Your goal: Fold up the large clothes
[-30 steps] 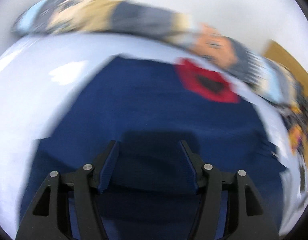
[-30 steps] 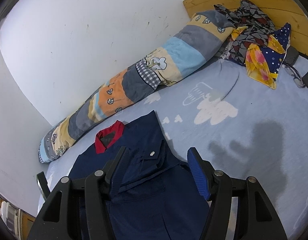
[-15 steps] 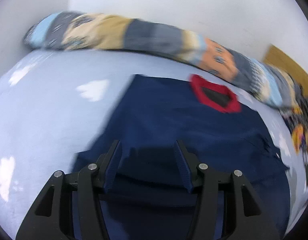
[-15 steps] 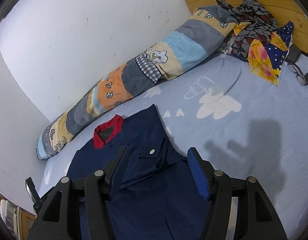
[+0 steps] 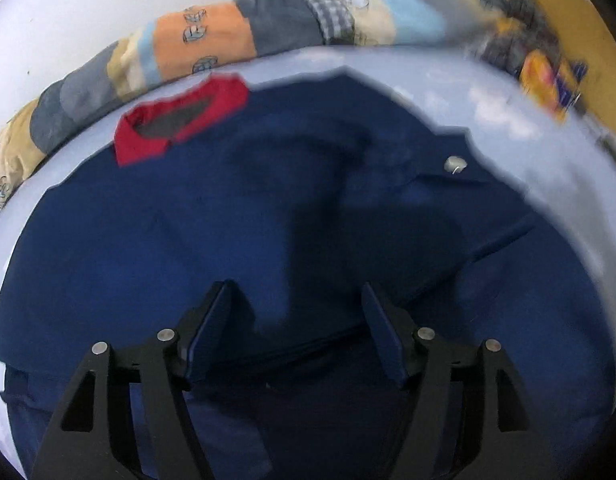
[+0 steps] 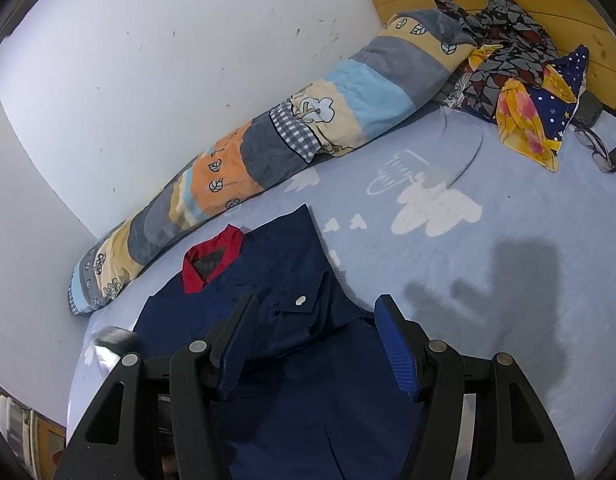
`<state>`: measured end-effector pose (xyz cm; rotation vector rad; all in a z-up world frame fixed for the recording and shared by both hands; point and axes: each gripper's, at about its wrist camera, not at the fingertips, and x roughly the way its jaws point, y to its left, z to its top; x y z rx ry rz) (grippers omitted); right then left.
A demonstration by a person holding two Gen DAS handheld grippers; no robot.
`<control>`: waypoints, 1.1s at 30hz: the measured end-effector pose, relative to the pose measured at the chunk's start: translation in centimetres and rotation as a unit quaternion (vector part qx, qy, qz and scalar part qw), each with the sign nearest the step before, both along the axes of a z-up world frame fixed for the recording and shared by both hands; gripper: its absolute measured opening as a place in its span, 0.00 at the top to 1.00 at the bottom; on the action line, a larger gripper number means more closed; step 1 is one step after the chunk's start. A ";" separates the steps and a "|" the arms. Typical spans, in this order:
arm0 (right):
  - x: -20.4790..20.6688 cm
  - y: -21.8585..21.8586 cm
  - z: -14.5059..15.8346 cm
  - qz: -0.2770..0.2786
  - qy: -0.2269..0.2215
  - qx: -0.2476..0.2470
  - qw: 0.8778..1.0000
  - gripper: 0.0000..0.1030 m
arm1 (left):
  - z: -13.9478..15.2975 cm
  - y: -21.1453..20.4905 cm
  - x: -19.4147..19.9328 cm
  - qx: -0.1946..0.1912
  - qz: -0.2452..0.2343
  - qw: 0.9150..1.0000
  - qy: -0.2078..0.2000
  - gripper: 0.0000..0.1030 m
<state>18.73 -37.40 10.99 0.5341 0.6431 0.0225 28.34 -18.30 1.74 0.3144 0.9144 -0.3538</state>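
Both tools spread wide over a navy jacket on the bed, gripping nothing.

The left tool (image 5: 297, 330) hangs over the navy jacket (image 5: 267, 208), fingers well apart and empty; the right tool (image 6: 316, 340) is likewise spread above the jacket's folded sleeve (image 6: 308, 312). The jacket lies flat on the pale blue bed (image 6: 488, 264), red collar (image 6: 211, 256) toward the patchwork bolster (image 6: 267, 152). Since half a second ago, the left view has swung rightward over the jacket; the right barely changes.
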 end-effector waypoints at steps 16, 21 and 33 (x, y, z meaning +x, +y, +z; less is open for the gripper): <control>0.8 2.8 -0.1 0.034 0.007 0.000 0.999 0.38 | 8.5 10.7 -10.9 -0.014 0.095 0.990 -0.101 0.27; 1.3 5.4 -0.9 0.067 0.025 -0.043 0.997 0.38 | 7.2 13.0 -15.3 0.007 0.148 0.982 -0.118 0.21; -1.1 10.1 -6.8 0.123 0.126 -0.097 0.980 0.38 | 5.0 14.6 -20.5 -0.010 0.171 0.981 -0.087 0.21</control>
